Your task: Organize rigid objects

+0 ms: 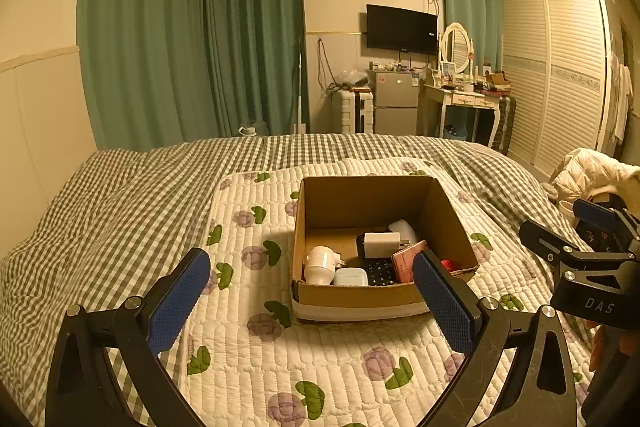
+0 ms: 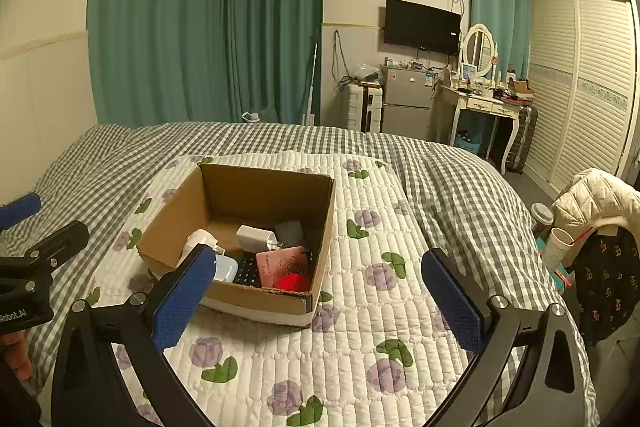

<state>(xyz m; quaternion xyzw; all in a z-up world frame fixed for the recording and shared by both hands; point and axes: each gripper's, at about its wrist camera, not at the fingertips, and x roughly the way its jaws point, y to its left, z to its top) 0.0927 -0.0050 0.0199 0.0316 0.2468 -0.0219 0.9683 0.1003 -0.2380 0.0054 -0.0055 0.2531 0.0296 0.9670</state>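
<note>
An open cardboard box (image 1: 360, 205) (image 2: 264, 191) stands on a quilted floral mat on the bed. Inside lie a white charger (image 1: 382, 244) (image 2: 255, 238), a white round lamp-like item (image 1: 320, 264), a white earbud case (image 1: 351, 277), a black calculator (image 1: 378, 269), a pink card case (image 1: 406, 259) (image 2: 282, 263) and a small red thing (image 2: 293, 282). My left gripper (image 1: 316, 301) is open and empty just before the box. My right gripper (image 2: 320, 301) is open and empty at the box's near right corner.
The floral mat (image 1: 320, 355) lies on a grey checked duvet (image 1: 120, 195). A chair with a cream jacket (image 2: 596, 201) and a cup (image 2: 558, 247) stands right of the bed. Curtains, a fridge, a dressing table and a wardrobe line the far wall.
</note>
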